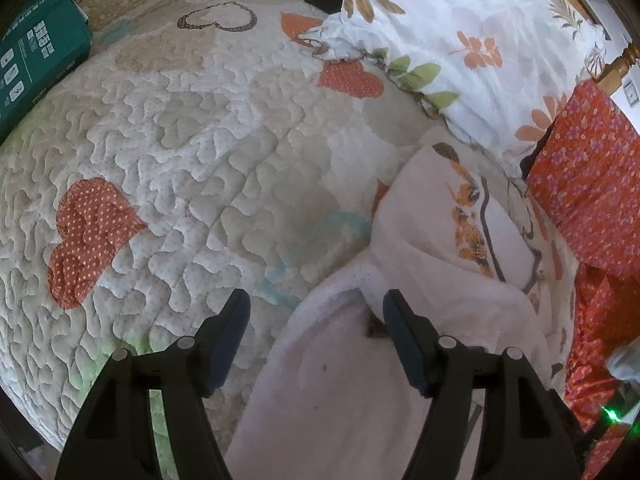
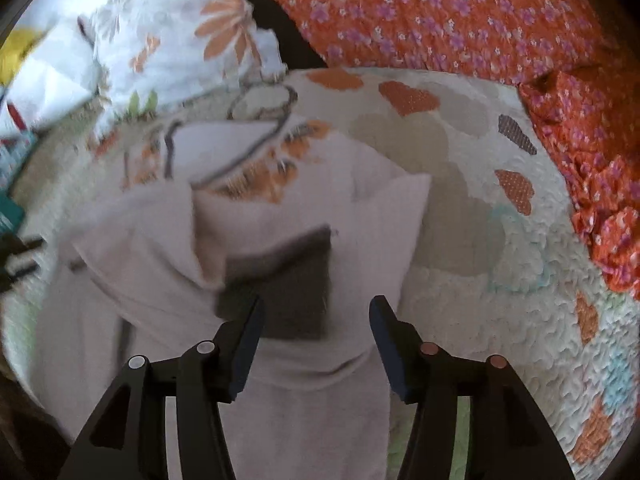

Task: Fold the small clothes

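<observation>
A pale pink garment (image 1: 360, 380) with an orange print lies partly folded on the quilted bedspread (image 1: 180, 152). My left gripper (image 1: 316, 312) is open and empty, just above the garment's left edge. In the right wrist view the same garment (image 2: 304, 208) lies folded over with a dark grey patch (image 2: 292, 280) showing. My right gripper (image 2: 316, 316) is open and empty, hovering over that patch. This view is blurred.
A white floral pillow (image 1: 460, 40) and an orange floral cloth (image 1: 588, 184) lie at the right of the bed. A green box (image 1: 36, 56) sits at the far left. In the right wrist view the orange cloth (image 2: 440, 12) runs along the top and right.
</observation>
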Demonstrator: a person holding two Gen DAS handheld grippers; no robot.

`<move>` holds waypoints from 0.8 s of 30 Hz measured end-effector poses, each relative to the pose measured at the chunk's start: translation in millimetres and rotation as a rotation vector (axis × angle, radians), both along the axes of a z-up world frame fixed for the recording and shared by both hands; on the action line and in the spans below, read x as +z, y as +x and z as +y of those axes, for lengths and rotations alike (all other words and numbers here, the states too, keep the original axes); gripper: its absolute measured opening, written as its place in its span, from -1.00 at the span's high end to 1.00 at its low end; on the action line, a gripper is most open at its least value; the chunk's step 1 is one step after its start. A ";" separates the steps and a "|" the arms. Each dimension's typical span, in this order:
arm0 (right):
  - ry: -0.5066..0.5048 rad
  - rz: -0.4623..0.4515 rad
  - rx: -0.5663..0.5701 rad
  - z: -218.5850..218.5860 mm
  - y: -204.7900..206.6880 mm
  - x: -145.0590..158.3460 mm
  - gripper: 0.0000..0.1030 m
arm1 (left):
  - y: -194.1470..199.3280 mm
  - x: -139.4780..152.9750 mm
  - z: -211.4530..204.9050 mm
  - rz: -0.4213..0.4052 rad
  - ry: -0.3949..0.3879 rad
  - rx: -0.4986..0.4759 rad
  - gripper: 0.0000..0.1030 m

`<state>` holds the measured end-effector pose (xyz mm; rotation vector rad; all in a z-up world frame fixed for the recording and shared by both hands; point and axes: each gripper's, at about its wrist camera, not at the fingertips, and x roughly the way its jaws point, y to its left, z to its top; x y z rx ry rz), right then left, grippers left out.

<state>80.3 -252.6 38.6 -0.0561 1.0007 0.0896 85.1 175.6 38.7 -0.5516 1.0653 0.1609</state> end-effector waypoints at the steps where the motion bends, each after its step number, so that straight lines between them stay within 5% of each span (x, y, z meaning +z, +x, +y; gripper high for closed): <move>1: -0.045 -0.009 -0.002 5.9 4.6 -7.5 -0.15 | -0.5 -0.3 0.6 0.001 0.006 0.001 -0.32; 3: -0.049 -0.026 -0.014 9.7 9.4 -10.7 0.02 | -1.9 -0.9 3.3 0.001 0.009 0.007 -0.32; 7: 0.017 0.003 -0.040 12.2 16.0 -0.4 0.98 | -2.9 -2.2 11.7 0.007 0.004 0.019 -0.32; 12: 0.131 -0.017 -0.128 -8.0 6.3 34.2 0.98 | -5.4 -0.4 20.8 0.000 -0.018 0.035 -0.32; 15: 0.089 -0.016 -0.245 -35.9 5.4 38.6 0.98 | -6.6 0.7 22.8 -0.002 -0.025 0.040 -0.32; 18: 0.146 -0.004 -0.168 -38.3 4.3 36.8 0.97 | -7.0 0.8 22.6 -0.001 -0.035 0.037 -0.32; 22: 0.097 0.007 -0.064 -12.4 7.5 25.6 0.39 | -7.1 0.6 22.0 0.003 -0.032 0.035 -0.32; 24: 0.067 0.007 -0.038 -1.1 12.8 18.7 0.39 | -7.1 0.2 21.4 0.005 -0.030 0.032 -0.32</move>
